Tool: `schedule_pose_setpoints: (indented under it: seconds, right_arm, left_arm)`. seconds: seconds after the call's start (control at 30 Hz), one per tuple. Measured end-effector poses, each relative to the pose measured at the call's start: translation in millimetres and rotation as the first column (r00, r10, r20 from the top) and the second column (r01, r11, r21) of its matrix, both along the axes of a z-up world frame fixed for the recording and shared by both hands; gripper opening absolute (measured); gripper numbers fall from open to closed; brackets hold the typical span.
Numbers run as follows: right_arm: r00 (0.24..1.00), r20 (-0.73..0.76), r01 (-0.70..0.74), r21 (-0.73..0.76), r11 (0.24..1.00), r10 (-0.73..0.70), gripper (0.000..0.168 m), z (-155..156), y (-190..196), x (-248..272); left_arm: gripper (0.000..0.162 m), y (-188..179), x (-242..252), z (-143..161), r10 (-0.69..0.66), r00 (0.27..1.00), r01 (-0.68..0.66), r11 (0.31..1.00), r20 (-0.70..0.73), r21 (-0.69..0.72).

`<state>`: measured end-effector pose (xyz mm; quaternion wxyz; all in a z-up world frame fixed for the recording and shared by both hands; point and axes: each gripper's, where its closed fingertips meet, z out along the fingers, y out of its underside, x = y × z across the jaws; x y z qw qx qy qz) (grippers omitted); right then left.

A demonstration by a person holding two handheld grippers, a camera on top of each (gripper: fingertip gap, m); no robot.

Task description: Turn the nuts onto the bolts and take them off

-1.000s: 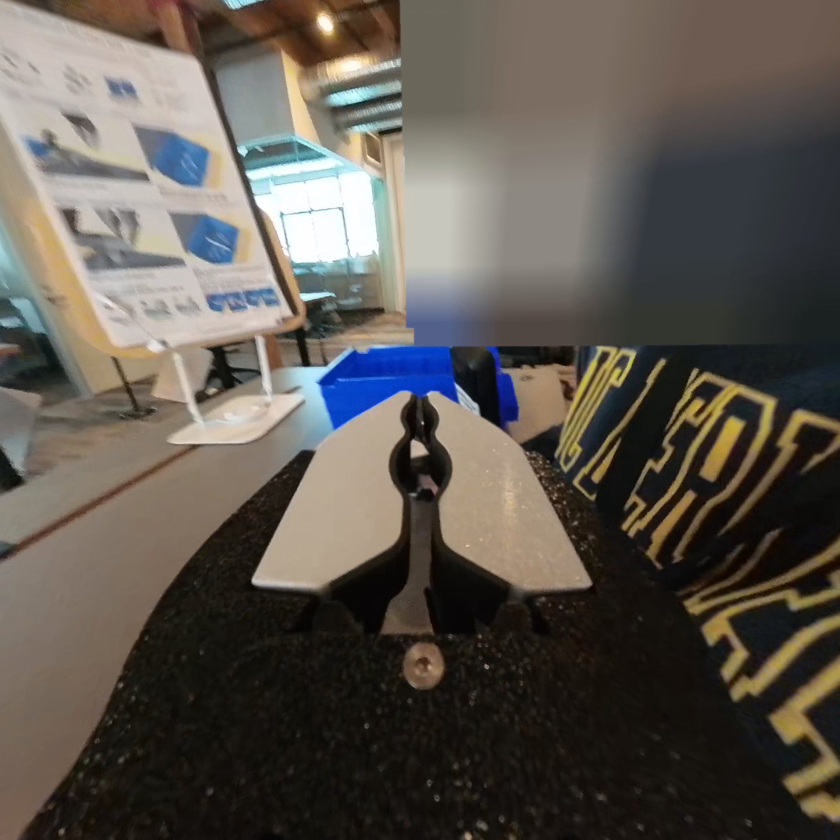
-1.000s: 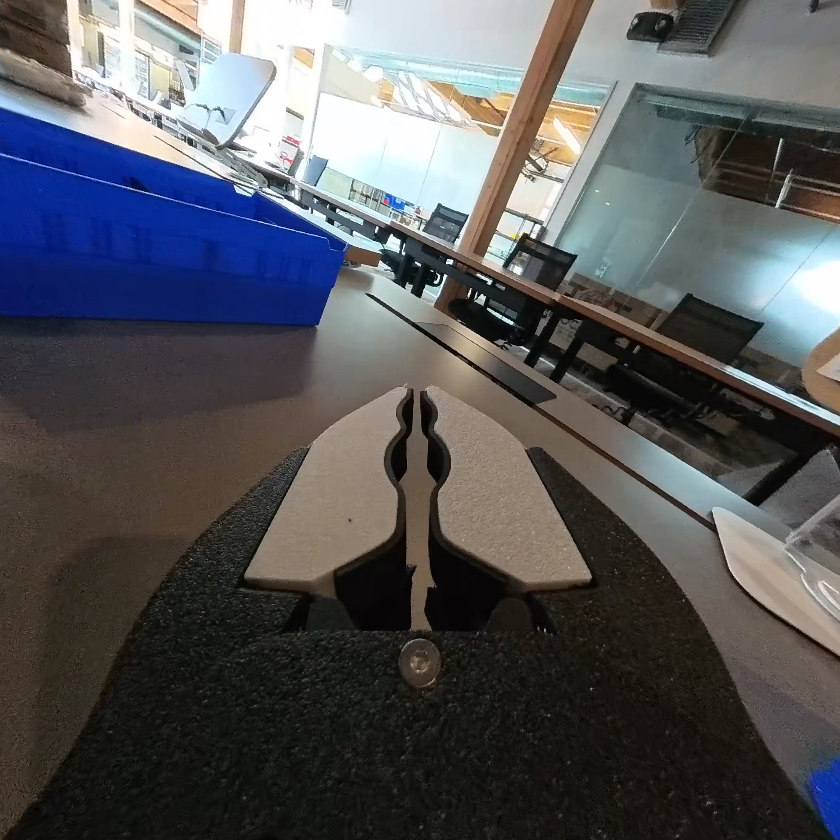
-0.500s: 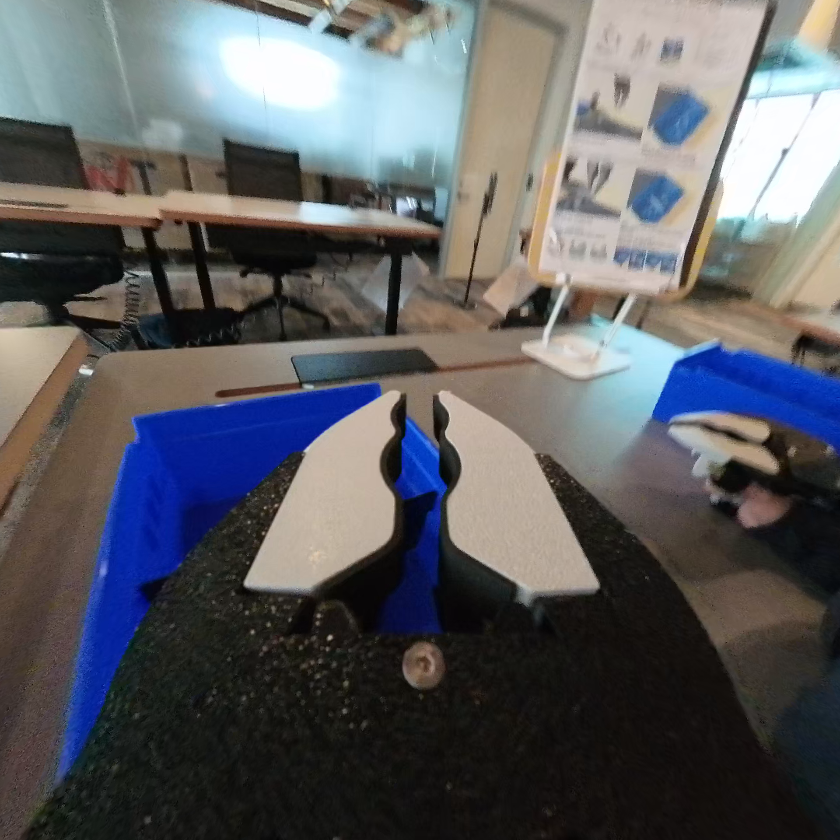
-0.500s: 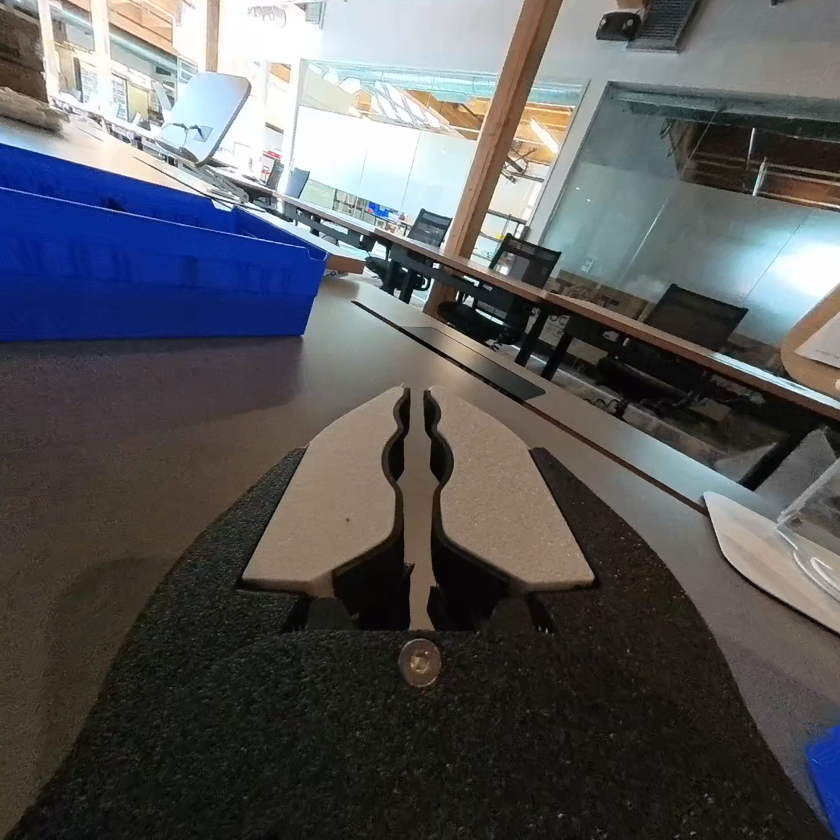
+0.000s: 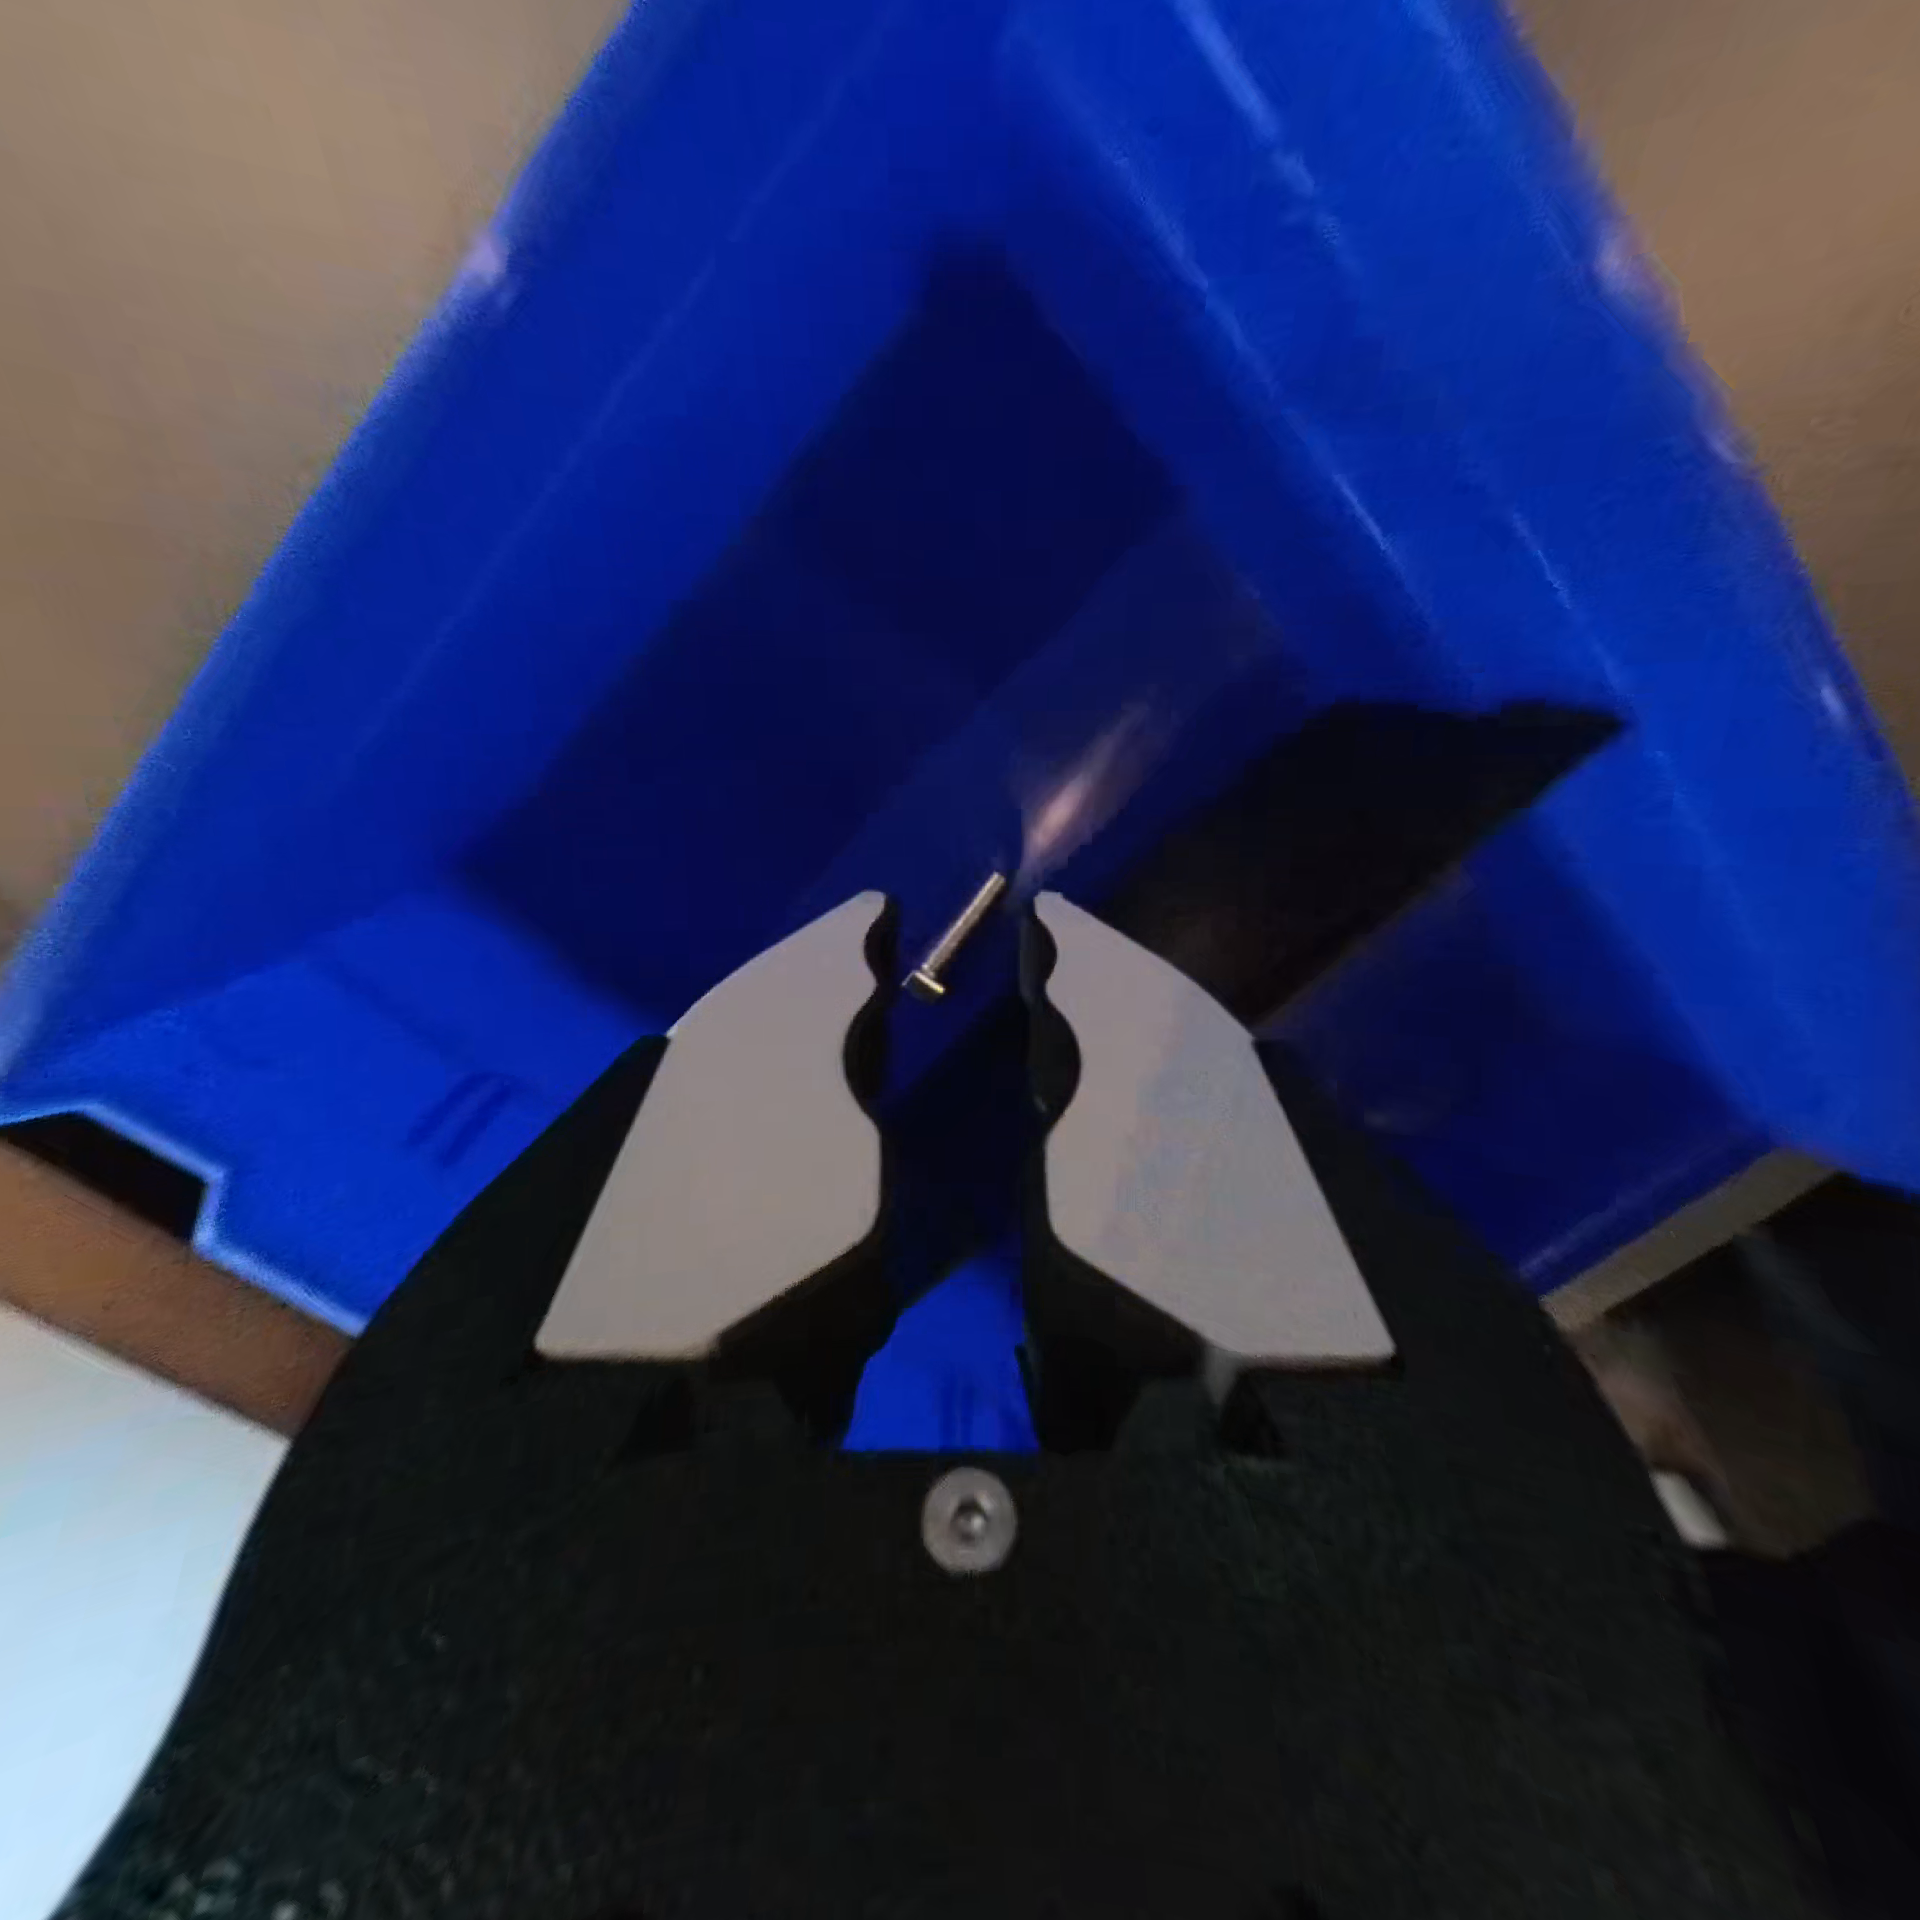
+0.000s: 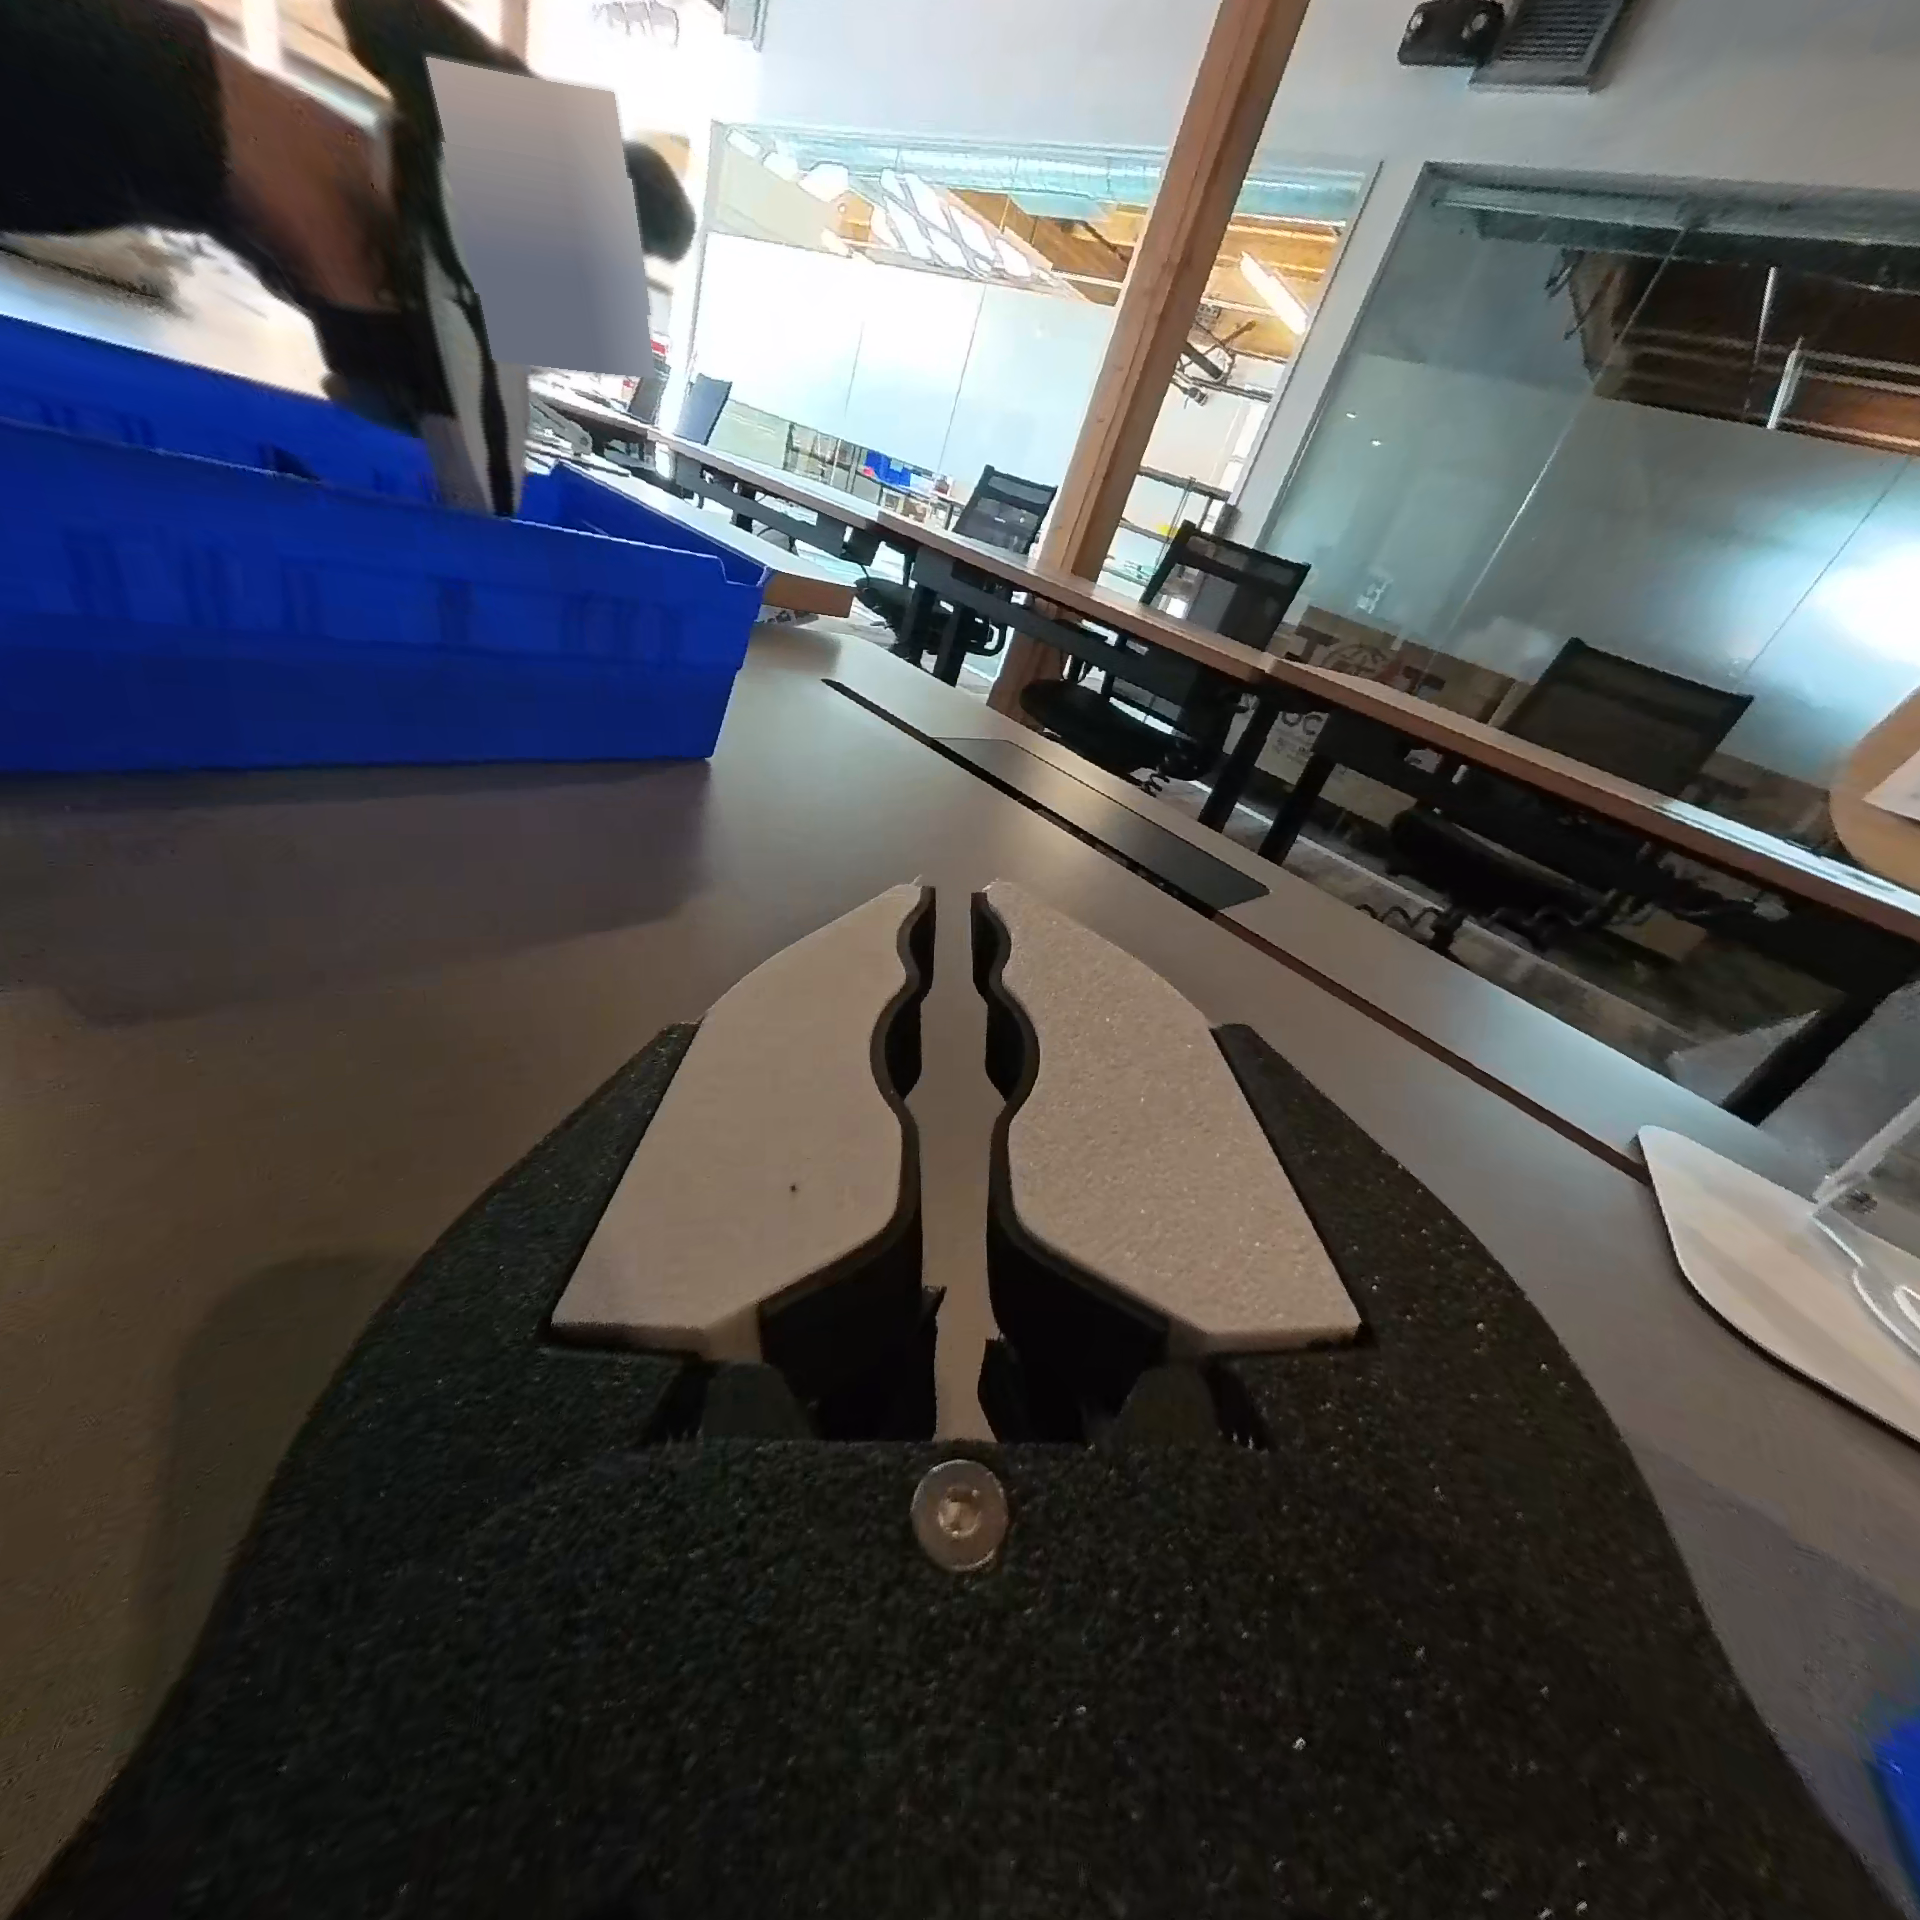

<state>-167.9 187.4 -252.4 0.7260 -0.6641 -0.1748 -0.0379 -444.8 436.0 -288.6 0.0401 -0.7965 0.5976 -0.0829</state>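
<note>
bolt lies loose on the floor of the blue bin, tilted, head toward the camera, shaft pointing away toward the far corner. sits just ahead of the left gripper, framed in the gap between the two tips, apparently not yet touched by either finger. left jaws parted, nothing between them; blurred in places, so contact cannot be ruled out entirely. no nut visible in the left wrist view, on the bolt or anywhere else in the bin.

seen from the right wrist view: right gripper low over the dark table, well apart from the bin, pointing across the room. jaws nearly together with a thin slit between, holding nothing. left tool visible farther off, dipping down into the bin, with a dark sleeve above it.

judged from this: very early in the task. no bolt lifted, no nut picked, nothing threaded, nothing unthreaded. step in hand looks like the first pick, closing on the bolt. left to do: grasp and lift the bolt, find a nut with the other tool, turn it on, turn it off again, and repeat for any others. small thin shaft on smooth plastic, likely to roll or slip if pinched off-centre.
</note>
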Motion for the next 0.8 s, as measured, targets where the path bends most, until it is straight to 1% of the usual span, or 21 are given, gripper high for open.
schedule_pose_setpoints:
  seconds: [0.03, 0.1, 0.13, 0.23, 0.3, 0.4, 0.47, 0.57, 0.63, 0.7, 0.8]
  right_arm:
    - [1.000, -0.001, -0.001, 0.000, 1.000, 0.001, 0.006, 0.1, 0.0, 0.0]
    - [1.000, -0.006, -0.006, 0.001, 1.000, 0.006, 0.006, 0.2, 0.5, 0.4]
    - [1.000, -0.010, -0.007, 0.000, 1.000, 0.007, 0.006, 0.3, 0.9, 0.7]
    - [1.000, -0.021, -0.014, 0.001, 1.000, 0.014, 0.006, 0.9, 1.9, 1.6]
    - [0.999, -0.028, -0.017, 0.004, 1.000, 0.017, 0.006, 1.6, 1.9, 2.1]
    - [0.999, -0.035, -0.020, 0.010, 1.000, 0.020, 0.006, 2.5, 1.1, 2.5]
    - [0.999, -0.037, -0.021, 0.014, 1.000, 0.021, 0.006, 3.0, 0.7, 2.7]
    - [0.999, -0.039, -0.023, 0.019, 1.000, 0.023, 0.006, 3.7, 0.0, 2.7]
    - [0.999, -0.040, -0.023, 0.020, 1.000, 0.024, 0.006, 3.9, -0.2, 2.7]
    - [0.999, -0.043, -0.024, 0.021, 0.999, 0.025, 0.006, 4.2, -0.5, 2.7]
    - [0.999, -0.047, -0.026, 0.022, 0.999, 0.027, 0.006, 4.5, -0.9, 2.7]
  left_arm:
    - [0.024, 2.5, -0.1, -5.3, 0.076, 0.997, -0.076, 0.995, -0.008, -0.058]
    - [0.038, 3.2, -5.2, -14.2, 0.212, 0.975, -0.220, 0.962, -0.065, -0.159]
    - [0.047, 2.0, -10.6, -18.6, 0.258, 0.959, -0.277, 0.943, -0.116, -0.186]
    - [0.068, -1.6, -28.5, -31.0, 0.314, 0.910, -0.366, 0.915, -0.269, -0.171]
    - [0.076, -1.9, -28.1, -35.6, 0.351, 0.891, -0.404, 0.902, -0.290, -0.150]
    - [0.071, -0.2, -21.5, -36.9, 0.383, 0.879, -0.430, 0.894, -0.283, -0.126]
    - [0.074, 0.5, -22.9, -38.3, 0.393, 0.864, -0.441, 0.892, -0.316, -0.098]
    - [0.079, -5.3, -26.5, -42.4, 0.389, 0.840, -0.457, 0.883, -0.379, -0.106]
    - [0.079, -7.5, -29.3, -45.7, 0.389, 0.825, -0.469, 0.876, -0.409, -0.112]
    - [0.075, -10.2, -32.6, -48.9, 0.388, 0.813, -0.480, 0.868, -0.434, -0.125]
    - [0.068, -11.5, -32.5, -53.3, 0.387, 0.814, -0.490, 0.858, -0.432, -0.155]
